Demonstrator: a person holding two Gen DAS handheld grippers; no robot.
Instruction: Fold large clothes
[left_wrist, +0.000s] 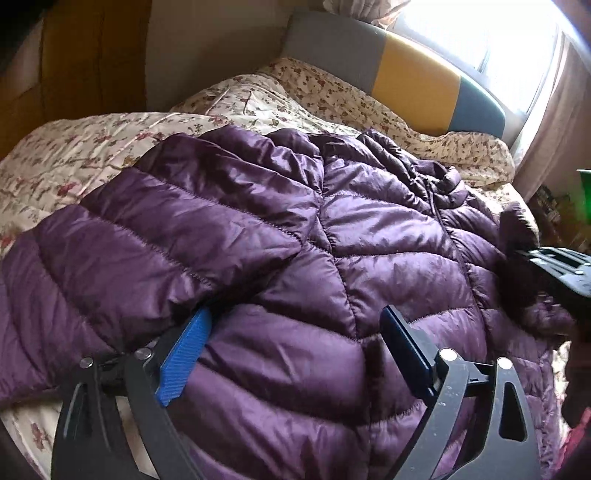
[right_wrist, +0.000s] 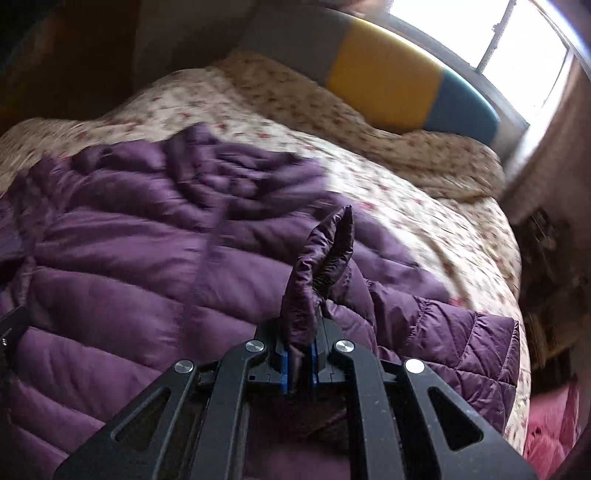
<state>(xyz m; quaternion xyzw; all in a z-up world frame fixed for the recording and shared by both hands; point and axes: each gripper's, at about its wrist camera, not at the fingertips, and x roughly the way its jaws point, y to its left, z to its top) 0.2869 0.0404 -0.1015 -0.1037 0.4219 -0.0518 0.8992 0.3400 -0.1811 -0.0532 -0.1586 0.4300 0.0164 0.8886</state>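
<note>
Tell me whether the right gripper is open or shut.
Shut. The right gripper has its blue pads pinching a fold of the purple puffer jacket, which sticks up between them.

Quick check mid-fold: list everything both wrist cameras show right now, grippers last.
puffer jacket: one, purple, spread on the bed
floral quilt: one, cream with red flowers, under the jacket
headboard: one, grey, yellow and blue, far end of bed
window: one, bright, behind headboard
curtain: one, pinkish, right of window
left gripper: open over the jacket
right gripper: shut on a fold of the jacket
</note>
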